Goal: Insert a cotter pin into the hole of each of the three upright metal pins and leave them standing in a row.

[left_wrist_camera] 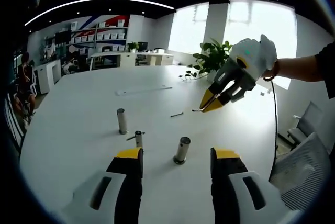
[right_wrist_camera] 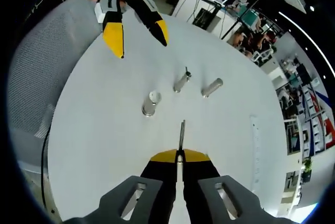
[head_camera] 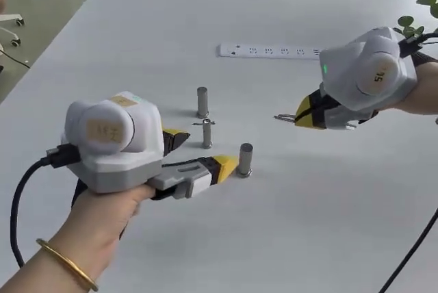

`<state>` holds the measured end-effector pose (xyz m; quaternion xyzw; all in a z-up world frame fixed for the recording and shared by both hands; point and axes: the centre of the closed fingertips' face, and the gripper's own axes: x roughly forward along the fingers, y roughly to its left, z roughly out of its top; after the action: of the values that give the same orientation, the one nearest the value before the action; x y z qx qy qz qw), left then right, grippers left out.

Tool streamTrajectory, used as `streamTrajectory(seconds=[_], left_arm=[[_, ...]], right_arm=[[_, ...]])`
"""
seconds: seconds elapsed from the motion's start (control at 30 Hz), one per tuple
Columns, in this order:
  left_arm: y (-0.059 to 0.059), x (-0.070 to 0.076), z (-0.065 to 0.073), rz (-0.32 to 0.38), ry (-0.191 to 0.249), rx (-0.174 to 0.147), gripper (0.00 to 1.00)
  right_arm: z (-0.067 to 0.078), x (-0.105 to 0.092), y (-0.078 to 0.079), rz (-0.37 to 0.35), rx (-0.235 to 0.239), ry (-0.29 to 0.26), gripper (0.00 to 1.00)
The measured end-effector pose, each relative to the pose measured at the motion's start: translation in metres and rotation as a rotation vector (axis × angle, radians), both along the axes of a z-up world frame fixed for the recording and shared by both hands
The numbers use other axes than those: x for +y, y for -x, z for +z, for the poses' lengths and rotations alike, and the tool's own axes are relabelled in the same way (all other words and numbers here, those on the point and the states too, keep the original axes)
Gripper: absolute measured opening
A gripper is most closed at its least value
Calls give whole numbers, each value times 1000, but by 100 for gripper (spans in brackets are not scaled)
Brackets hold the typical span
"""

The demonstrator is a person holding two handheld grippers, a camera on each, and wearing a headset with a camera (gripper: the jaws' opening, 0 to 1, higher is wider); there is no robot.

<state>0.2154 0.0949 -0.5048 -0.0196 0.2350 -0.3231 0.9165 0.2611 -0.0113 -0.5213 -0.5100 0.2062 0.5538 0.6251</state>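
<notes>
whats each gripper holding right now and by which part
The right gripper pinches a cotter pin by one end, and the rest sticks out forward. The left gripper is open and holds nothing.

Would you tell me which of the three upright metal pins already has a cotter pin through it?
The middle pin of the row: a cotter pin crosses its top. The far pin and the near pin are bare.
</notes>
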Motion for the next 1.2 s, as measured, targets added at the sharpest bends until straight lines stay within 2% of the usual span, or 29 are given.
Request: streamTrajectory(seconds=[0.33, 0.5, 0.57, 0.83, 0.93, 1.0, 1.03, 1.2], left_arm=[[0, -18, -1, -23, 60, 62, 36], [1, -23, -5, -29, 83, 96, 30], [2, -25, -5, -35, 91, 106, 25], [6, -32, -6, -44, 145, 146, 17], [6, -34, -4, -46, 167, 151, 16], [5, -36, 1, -38, 225, 156, 15], [4, -36, 2, -34, 239, 158, 14], [5, -35, 4, -28, 266, 165, 9]], right_arm=[[3, 16, 19, 90, -52, 9, 0], [6, 27, 29, 136, -63, -1, 0], [8, 31, 33, 151, -63, -10, 0], [10, 44, 43, 197, -72, -32, 0], [11, 48, 46, 208, -70, -43, 0], [11, 50, 48, 216, -73, -45, 0], [11, 50, 49, 221, -75, -44, 0], [11, 54, 52, 229, -73, -57, 0]])
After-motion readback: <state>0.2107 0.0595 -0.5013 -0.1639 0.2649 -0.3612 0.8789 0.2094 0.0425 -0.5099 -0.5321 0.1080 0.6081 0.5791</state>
